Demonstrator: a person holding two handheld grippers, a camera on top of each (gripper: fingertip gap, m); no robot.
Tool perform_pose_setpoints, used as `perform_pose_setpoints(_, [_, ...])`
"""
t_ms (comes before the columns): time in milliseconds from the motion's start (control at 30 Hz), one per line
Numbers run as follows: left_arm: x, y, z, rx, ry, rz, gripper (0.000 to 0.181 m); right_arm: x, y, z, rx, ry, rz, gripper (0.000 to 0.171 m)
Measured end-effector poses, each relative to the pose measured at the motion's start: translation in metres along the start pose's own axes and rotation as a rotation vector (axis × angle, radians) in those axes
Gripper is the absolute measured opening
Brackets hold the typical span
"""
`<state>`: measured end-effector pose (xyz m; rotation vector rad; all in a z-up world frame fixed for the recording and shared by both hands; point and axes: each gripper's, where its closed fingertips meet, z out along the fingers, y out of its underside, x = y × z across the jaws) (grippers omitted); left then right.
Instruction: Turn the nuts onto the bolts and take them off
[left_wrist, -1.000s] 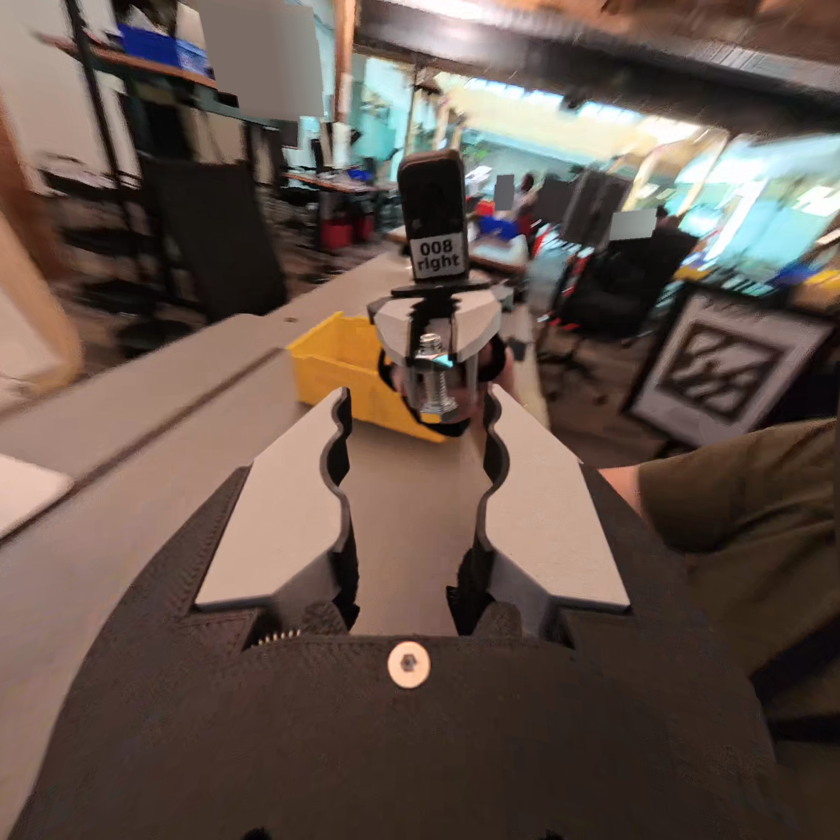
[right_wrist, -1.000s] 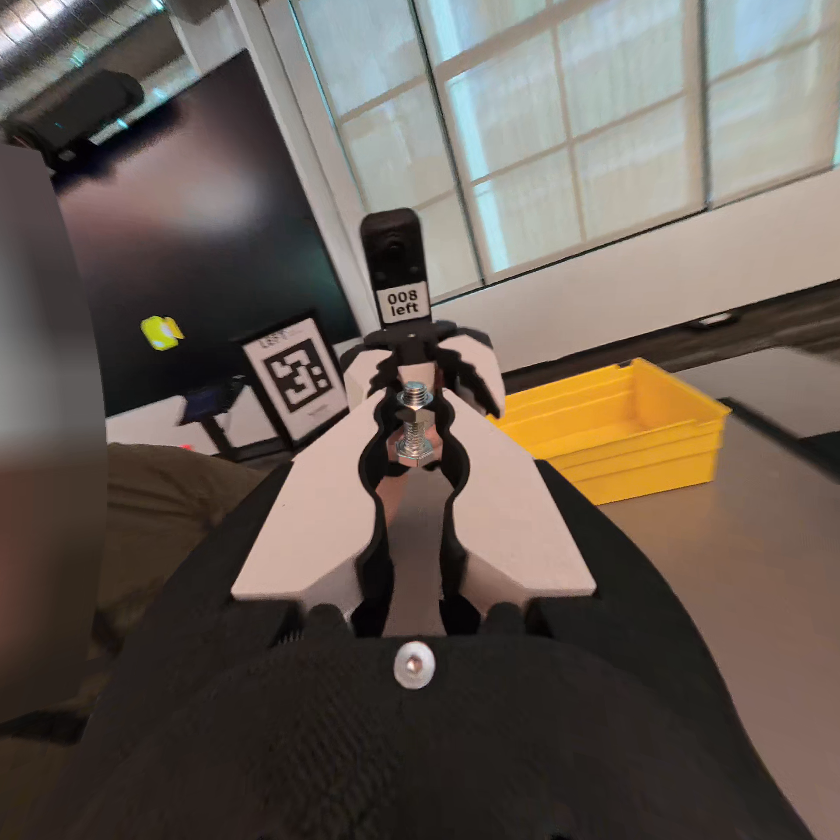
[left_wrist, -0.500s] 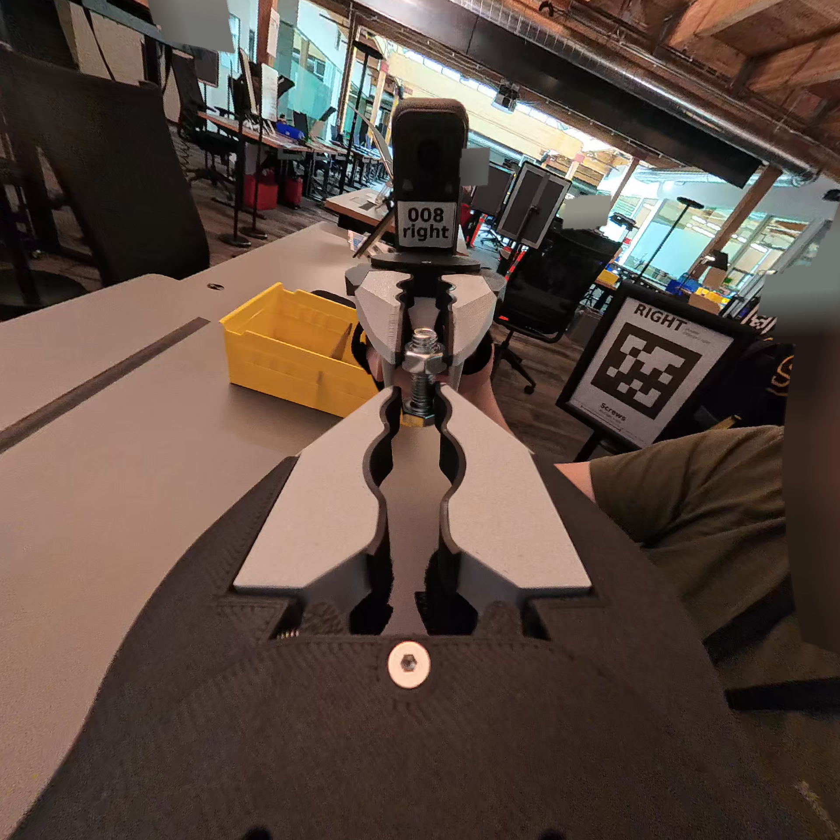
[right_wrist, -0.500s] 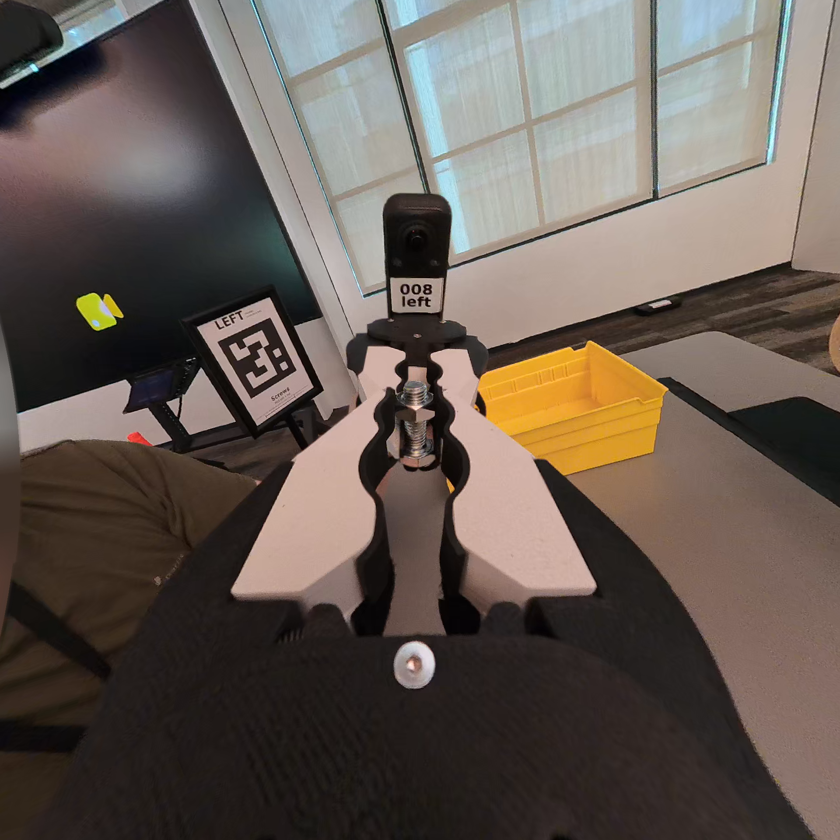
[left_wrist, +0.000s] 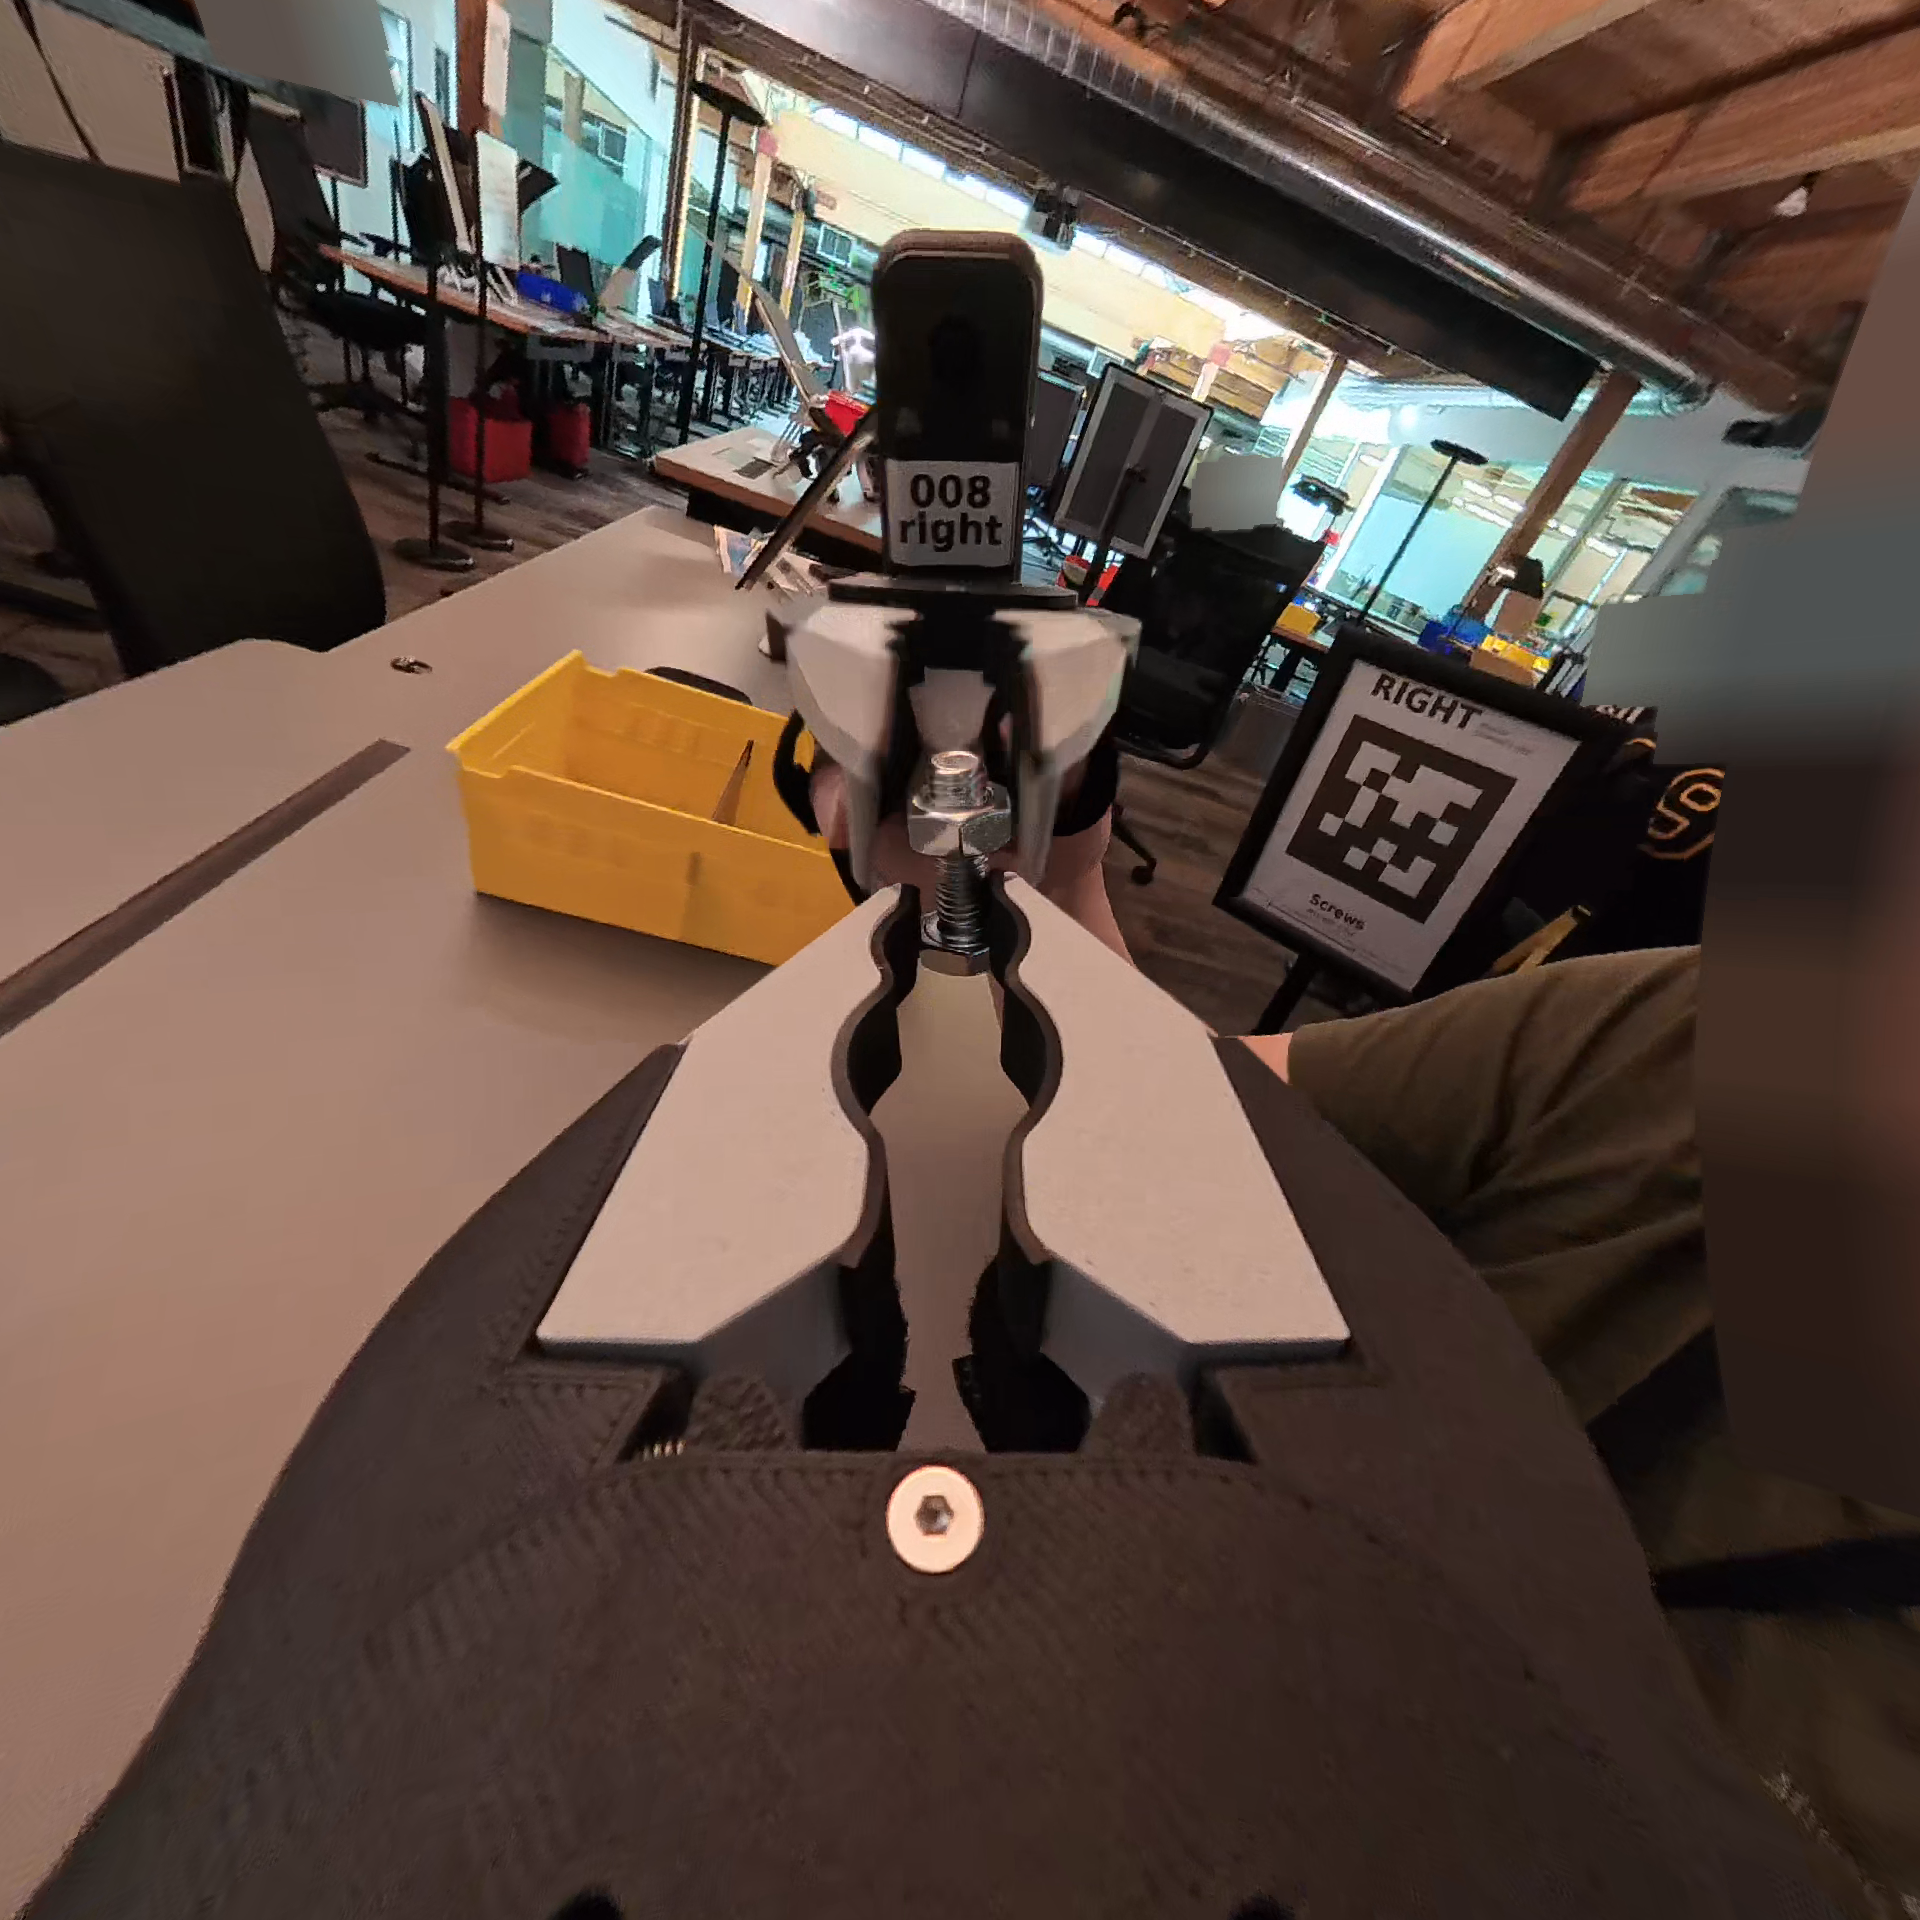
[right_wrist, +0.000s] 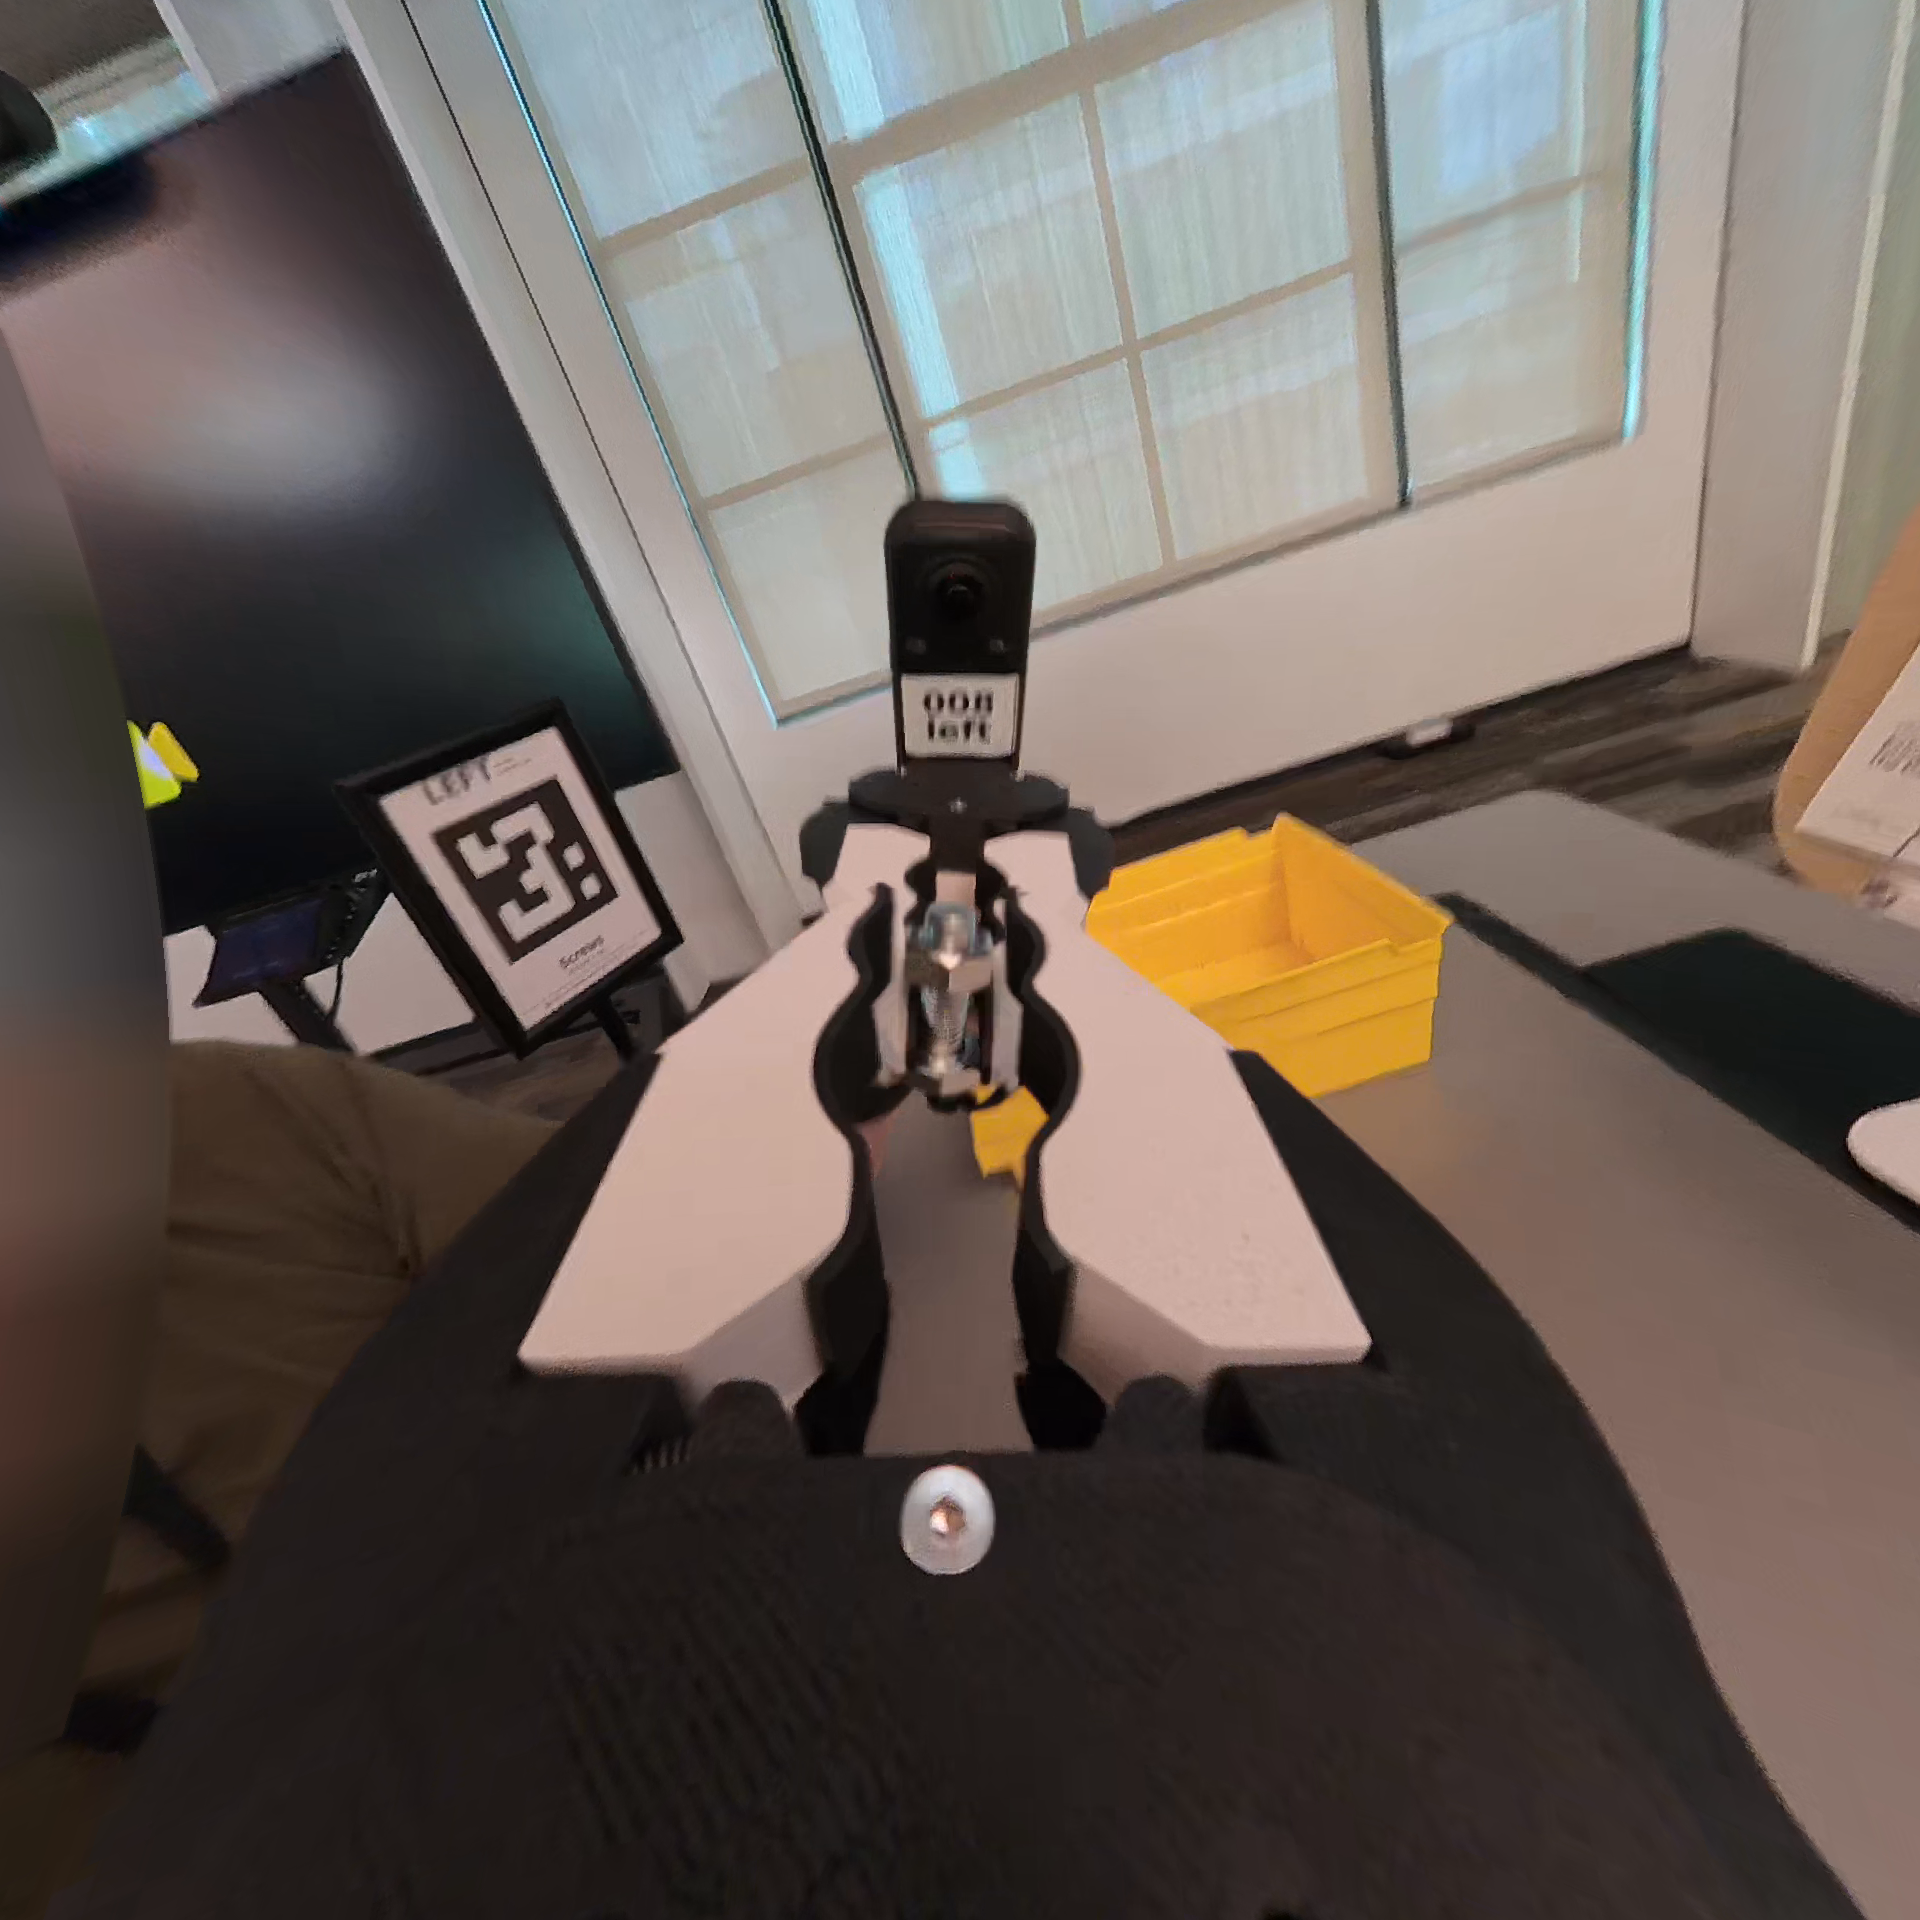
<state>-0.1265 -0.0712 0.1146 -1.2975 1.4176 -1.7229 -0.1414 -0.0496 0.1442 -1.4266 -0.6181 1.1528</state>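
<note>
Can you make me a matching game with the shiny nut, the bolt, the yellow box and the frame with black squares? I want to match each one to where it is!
Things
1. silver hex nut
2. silver threaded bolt
3. yellow plastic bin
4. black-framed sign with a checkered square

Places
A. sitting on the grey table
B. head pinched by the left gripper
C. standing on a stand, beyond the table
D. gripped by the right gripper

Pairs: 1-D, 2-B, 3-A, 4-C
</note>
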Motion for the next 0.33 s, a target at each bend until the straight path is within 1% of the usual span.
perform_pose_setpoints(33, [0.001,-0.001,0.000,0.002,-0.002,0.010,0.011,-0.002,-0.009,-0.002,0.044,0.012,-0.018,0.036])
perform_pose_setpoints(67, [0.003,-0.003,-0.001,0.013,-0.012,0.018,0.011,-0.004,-0.015,-0.004,0.070,0.022,-0.033,0.049])
perform_pose_setpoints(167, [0.011,-0.012,-0.003,0.055,-0.019,0.049,0.011,-0.004,-0.016,-0.006,0.049,0.087,-0.080,0.062])
perform_pose_setpoints(267, [0.022,-0.016,-0.004,0.064,-0.014,0.093,0.011,-0.005,-0.013,-0.003,0.030,0.111,-0.094,0.060])
perform_pose_setpoints(333, [0.029,-0.018,-0.005,0.069,0.003,0.108,0.011,-0.007,-0.014,-0.004,0.037,0.070,-0.071,0.061])
